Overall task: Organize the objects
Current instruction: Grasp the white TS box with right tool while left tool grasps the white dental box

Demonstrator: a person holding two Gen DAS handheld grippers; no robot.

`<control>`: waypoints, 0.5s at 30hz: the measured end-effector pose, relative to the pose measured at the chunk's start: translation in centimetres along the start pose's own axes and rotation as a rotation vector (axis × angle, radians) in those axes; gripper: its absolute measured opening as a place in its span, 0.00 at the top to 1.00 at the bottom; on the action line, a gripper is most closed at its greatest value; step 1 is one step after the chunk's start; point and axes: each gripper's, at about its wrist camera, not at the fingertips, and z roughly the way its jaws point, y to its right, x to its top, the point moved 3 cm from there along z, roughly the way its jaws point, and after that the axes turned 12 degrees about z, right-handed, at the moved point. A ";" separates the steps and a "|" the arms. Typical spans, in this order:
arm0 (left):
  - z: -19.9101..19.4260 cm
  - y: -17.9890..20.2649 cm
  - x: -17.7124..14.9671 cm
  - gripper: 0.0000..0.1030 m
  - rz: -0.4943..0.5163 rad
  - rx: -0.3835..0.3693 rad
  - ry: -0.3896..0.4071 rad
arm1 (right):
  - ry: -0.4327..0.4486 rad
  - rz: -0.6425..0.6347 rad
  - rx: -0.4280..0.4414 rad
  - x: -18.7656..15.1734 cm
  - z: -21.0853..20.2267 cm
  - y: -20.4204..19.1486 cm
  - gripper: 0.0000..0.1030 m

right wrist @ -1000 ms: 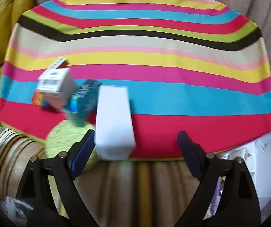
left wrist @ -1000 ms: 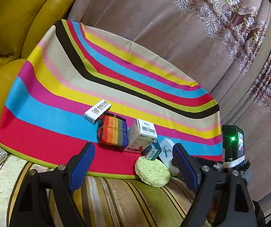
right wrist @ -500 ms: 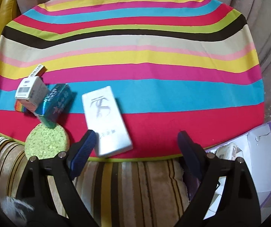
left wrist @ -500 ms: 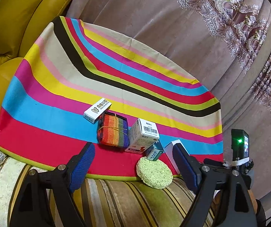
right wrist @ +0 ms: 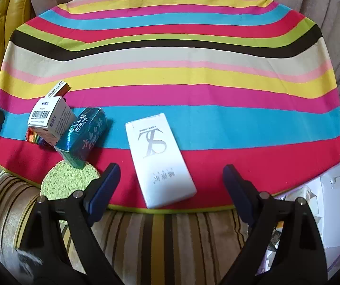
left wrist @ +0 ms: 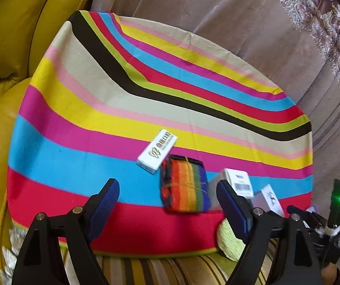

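Left tongs (left wrist: 167,204): wide, just narrowed slightly, nothing between them. Rainbow woven pouch (left wrist: 184,185): soft, light; pinch across its short sides. Flat white box (right wrist: 159,159), near edge of striped surface (right wrist: 193,71): stiff, slick; grip long edges. Right tongs (right wrist: 171,182): wide, empty.

You have five boxes on the striped cloth (right wrist: 193,76): one large flat white box (right wrist: 160,156), one shiny teal box (right wrist: 84,135), one white box with a barcode (right wrist: 48,118), one long narrow white box (left wrist: 157,150), and that last one shows again at the far end of the cluster in your right wrist view. You have one rainbow-striped pouch (left wrist: 184,184), bound with a thin band. You have one round green sponge (right wrist: 67,181). You have one open purple-edged container (right wrist: 328,201) off the cloth's right corner. You hold two grippers, the left gripper (left wrist: 167,204) and the right gripper (right wrist: 170,185).
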 end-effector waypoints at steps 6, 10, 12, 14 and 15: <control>3.1 -0.5 1.8 0.41 0.066 0.007 -0.064 | 0.008 0.008 0.008 0.2 0.6 0.1 0.14; 5.7 -0.7 3.3 0.47 0.124 0.016 -0.126 | 0.006 0.006 0.005 0.0 0.7 0.2 0.18; 7.0 -0.5 4.0 0.47 0.154 0.021 -0.148 | -0.004 0.005 0.004 -0.1 1.1 0.2 0.22; 8.0 -0.6 4.6 0.47 0.168 0.032 -0.171 | -0.011 0.011 0.008 0.0 1.4 0.3 0.27; 8.6 -0.6 4.8 0.47 0.175 0.034 -0.184 | -0.011 0.014 0.010 0.0 1.4 0.4 0.27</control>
